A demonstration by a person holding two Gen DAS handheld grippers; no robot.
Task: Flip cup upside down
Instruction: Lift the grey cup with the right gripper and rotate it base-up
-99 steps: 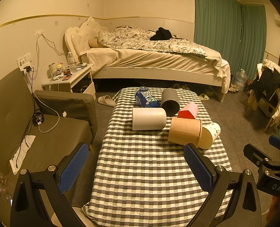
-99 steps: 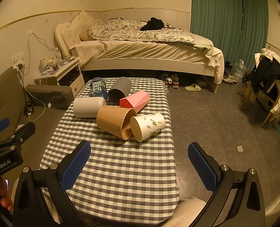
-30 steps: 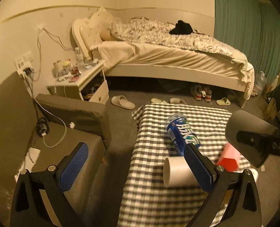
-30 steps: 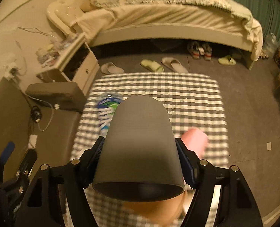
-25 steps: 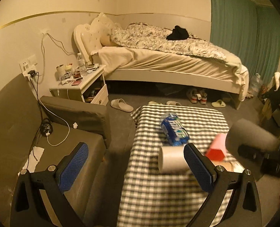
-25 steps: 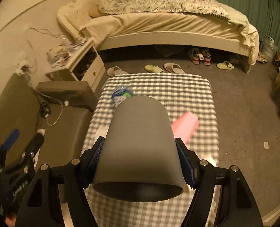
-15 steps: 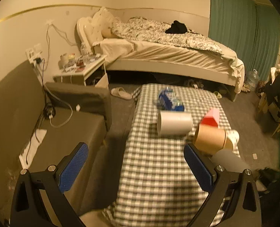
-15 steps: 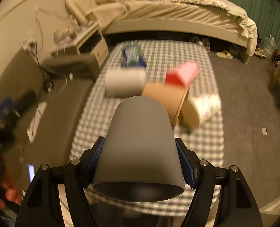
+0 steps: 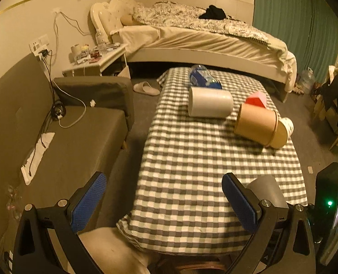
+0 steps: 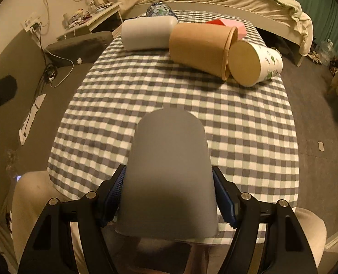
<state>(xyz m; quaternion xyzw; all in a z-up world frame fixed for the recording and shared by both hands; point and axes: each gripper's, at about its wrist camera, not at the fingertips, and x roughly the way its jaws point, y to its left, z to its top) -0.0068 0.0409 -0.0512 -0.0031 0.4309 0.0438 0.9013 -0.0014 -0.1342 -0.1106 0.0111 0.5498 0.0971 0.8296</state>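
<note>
My right gripper (image 10: 169,196) is shut on a grey cup (image 10: 169,173). The cup's closed base points away from the camera and its open rim faces the camera, over the near edge of the checked table (image 10: 237,123). In the left wrist view the grey cup (image 9: 266,190) shows at the near right of the table, behind my right finger pad. My left gripper (image 9: 162,201) is open and empty above the table's near left edge.
Lying on the far half of the table: a white cup (image 10: 146,33), a brown cup (image 10: 198,45), a floral cup (image 10: 255,62), a pink cup (image 10: 228,24) and a blue bottle (image 10: 159,10). A sofa (image 9: 66,137) is on the left, a bed (image 9: 203,36) behind.
The right gripper has carried the grey cup from the far end of the table back to the near edge. The left gripper has pulled back and stayed open.
</note>
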